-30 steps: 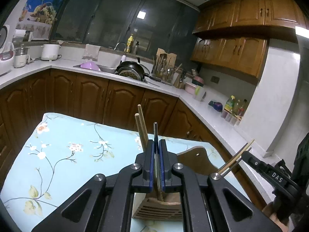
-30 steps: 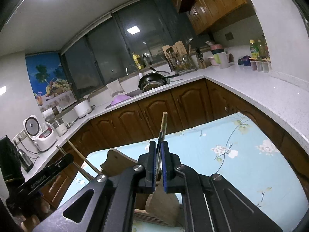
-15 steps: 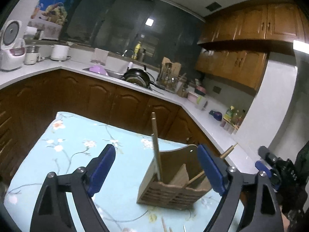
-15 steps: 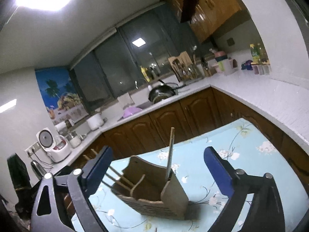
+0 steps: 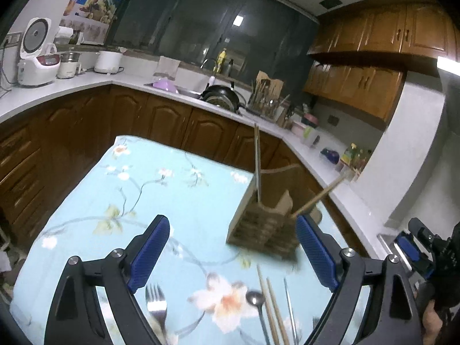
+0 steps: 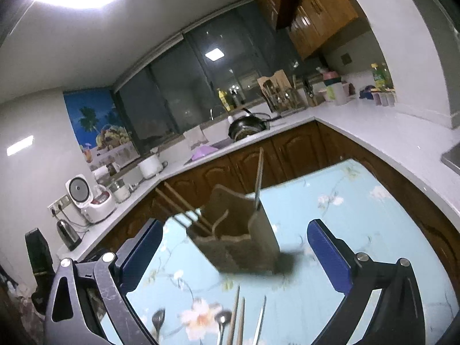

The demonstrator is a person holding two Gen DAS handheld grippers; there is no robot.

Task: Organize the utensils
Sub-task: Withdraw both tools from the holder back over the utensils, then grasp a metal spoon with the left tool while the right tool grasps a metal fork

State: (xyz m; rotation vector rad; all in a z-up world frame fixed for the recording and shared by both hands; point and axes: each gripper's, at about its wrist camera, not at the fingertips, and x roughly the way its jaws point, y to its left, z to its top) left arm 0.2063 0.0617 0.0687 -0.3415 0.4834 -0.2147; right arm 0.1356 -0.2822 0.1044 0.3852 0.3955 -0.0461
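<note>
A wooden utensil holder [image 5: 263, 227] stands on the floral blue tablecloth [image 5: 143, 189]; it also shows in the right wrist view [image 6: 238, 241]. A chopstick [image 5: 256, 164] stands upright in it and another [image 5: 322, 195] leans out to the right. Loose on the cloth nearer me lie a fork [image 5: 156, 306], a spoon [image 5: 256, 302] and chopsticks [image 5: 271, 307]. My left gripper [image 5: 233, 256] is open and empty, drawn back from the holder. My right gripper [image 6: 234, 250] is open and empty too, above spoons [image 6: 222, 320] and chopsticks [image 6: 238, 313].
Brown kitchen cabinets [image 5: 161, 120] and a white counter [image 5: 322, 169] wrap the table's far and right sides. On the counter stand a rice cooker [image 5: 36, 54], a black pan [image 5: 221, 96] and a rack of utensils [image 5: 266, 97]. The right gripper shows at the left view's edge [image 5: 422, 247].
Both grippers were shut on upright utensils over the holder a second ago. They opened, left the utensils in the holder, and pulled back toward me, bringing the loose cutlery into view.
</note>
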